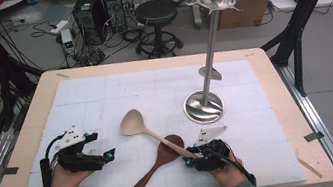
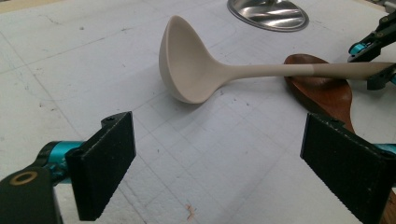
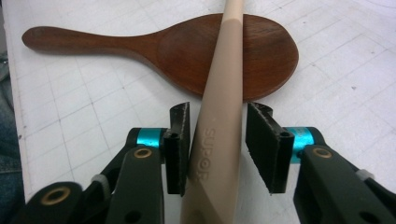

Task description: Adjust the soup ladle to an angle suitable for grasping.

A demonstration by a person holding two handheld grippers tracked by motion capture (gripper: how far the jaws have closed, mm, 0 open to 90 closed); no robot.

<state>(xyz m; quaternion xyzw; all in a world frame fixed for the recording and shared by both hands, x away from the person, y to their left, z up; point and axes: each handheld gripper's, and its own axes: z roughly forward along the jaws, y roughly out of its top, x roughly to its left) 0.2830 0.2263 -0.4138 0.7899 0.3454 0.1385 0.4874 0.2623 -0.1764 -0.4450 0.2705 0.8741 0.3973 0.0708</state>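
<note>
Beige ladle [image 1: 146, 130] on white surface [image 1: 104, 95], handle crossing dark wooden spoon [image 1: 158, 163]. Right gripper [image 3: 217, 140] fingers around ladle handle: left pad touching, right pad slightly apart. Left gripper [image 2: 219, 154] fingers spread wide, nothing between.

Left gripper [image 2: 215, 163] fingers [image 2: 105, 161] wide apart above white worktop [image 2: 70, 70]. Beyond: beige ladle [image 2: 196, 70], bowl resting on worktop, handle crossing brown wooden spoon [image 2: 322, 91]. Steel base [image 2: 268, 14] at top.
</note>
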